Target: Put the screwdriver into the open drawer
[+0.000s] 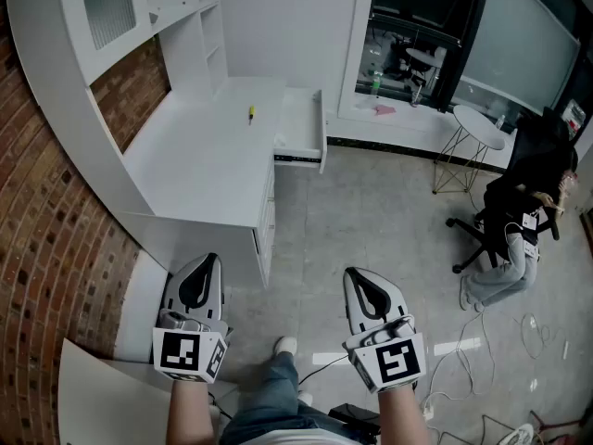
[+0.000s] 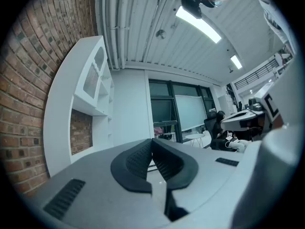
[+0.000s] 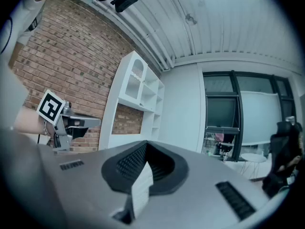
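Note:
The screwdriver, small with a yellow handle, lies on the white desk far ahead of me. The open drawer juts out from the desk's right side, just right of the screwdriver. My left gripper and right gripper are held low and level, well short of the desk, over the floor. Both are shut with nothing between the jaws. In the left gripper view the left gripper has its pads meeting. The right gripper looks the same in the right gripper view. There the left gripper's marker cube shows at the left.
A brick wall and white shelving stand at the left behind the desk. At the right a person sits in a black office chair, beside a small round table. Cables lie on the grey floor.

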